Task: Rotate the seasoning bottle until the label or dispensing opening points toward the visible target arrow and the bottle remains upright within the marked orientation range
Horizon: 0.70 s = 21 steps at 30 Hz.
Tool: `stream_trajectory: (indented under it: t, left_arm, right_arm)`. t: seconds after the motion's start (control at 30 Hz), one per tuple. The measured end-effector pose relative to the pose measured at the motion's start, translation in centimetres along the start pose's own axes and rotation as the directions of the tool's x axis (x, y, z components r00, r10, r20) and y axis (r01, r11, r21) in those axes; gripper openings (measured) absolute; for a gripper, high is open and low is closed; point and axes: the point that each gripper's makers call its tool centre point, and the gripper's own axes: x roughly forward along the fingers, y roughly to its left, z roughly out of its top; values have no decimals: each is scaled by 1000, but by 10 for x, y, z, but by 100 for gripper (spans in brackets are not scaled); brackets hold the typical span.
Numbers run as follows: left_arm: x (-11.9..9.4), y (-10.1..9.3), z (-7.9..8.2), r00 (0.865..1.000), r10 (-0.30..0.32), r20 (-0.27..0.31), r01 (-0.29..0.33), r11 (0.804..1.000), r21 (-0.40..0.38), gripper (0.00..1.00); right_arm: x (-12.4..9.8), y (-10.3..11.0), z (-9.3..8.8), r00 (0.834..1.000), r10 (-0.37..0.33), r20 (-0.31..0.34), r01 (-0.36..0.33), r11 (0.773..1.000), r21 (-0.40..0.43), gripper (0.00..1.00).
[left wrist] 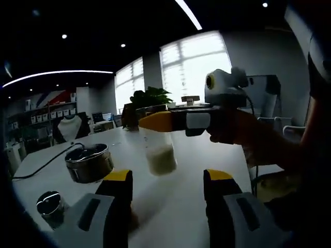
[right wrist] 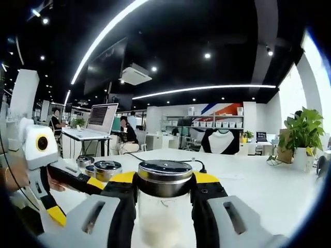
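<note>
The seasoning bottle [left wrist: 159,151] is a clear jar with white powder in its lower part, upright and just above the white table [left wrist: 176,212]. My right gripper [left wrist: 155,124] comes in from the right and is shut on its top. In the right gripper view the bottle's shiny metal lid [right wrist: 164,178] sits clamped in my right gripper [right wrist: 164,182], with the powder [right wrist: 160,227] below. My left gripper [left wrist: 169,175] stands open in front of the bottle, a short way off and holding nothing. It also shows as the left gripper [right wrist: 76,199] at the lower left.
A steel pot [left wrist: 89,163] with a black cable stands to the left on the table. A small metal-lidded jar [left wrist: 50,204] is close by, and more lidded jars [right wrist: 106,168]. A potted plant [right wrist: 302,129] stands at the far edge. A laptop [right wrist: 101,119] and seated people are behind.
</note>
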Motion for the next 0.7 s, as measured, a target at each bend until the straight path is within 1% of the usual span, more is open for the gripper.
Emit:
stream_trajectory:
  t: [0.13,0.2,0.27,0.4,0.57,0.7]
  left_arm:
    - [4,-1,-3,1000,0,-6,0,1000,-3,59]
    - [6,-6,-1,1000,-24,-1,24,1000,-8,59]
    - [9,-8,-1,1000,-31,-4,31,1000,-2,59]
    - [12,-7,-2,1000,-24,-9,24,1000,9,59]
    - [14,-5,-2,1000,-11,-7,11,1000,3,59]
    - [19,-5,-6,1000,-5,-15,5,1000,-2,58]
  right_arm:
    - [0,3,-1,1000,-5,-5,5,1000,-6,38]
    - [0,5,-3,1000,-14,-11,14,1000,-5,38]
    - [0,7,-6,1000,-18,-19,17,1000,-6,38]
    - [-2,8,-9,1000,-22,-20,23,1000,10,38]
    - [-4,11,-12,999,-25,-29,25,1000,2,38]
    - [-6,13,-12,999,-22,-31,22,1000,1,38]
